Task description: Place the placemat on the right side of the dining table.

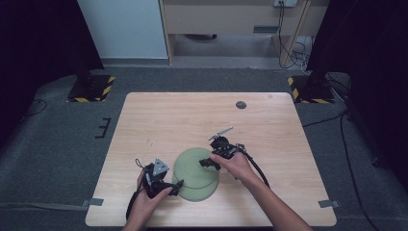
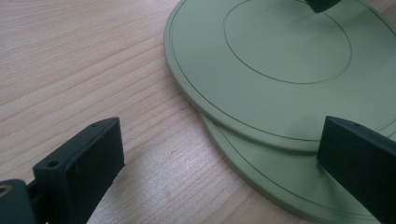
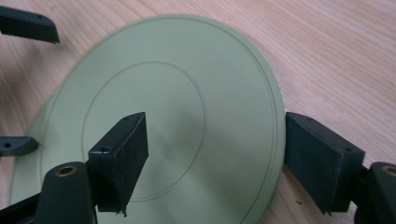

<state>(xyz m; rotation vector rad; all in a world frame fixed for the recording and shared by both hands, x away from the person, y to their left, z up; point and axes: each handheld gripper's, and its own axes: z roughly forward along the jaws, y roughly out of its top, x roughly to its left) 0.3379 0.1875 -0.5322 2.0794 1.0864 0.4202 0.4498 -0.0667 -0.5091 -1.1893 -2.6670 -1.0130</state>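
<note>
Pale wood-grain table lies bare across the upper frame, giving you open room. At lower left your left gripper spreads its jaws at the rim of the bottom plate. Centre-low, two smooth green round plates overlap, the top plate offset. Your right gripper straddles its edge, unclenched.

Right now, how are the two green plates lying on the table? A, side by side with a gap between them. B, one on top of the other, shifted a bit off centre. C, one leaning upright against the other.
B: the upper plate lies flat on the lower plate, whose rim pokes out from under it on one side.
</note>
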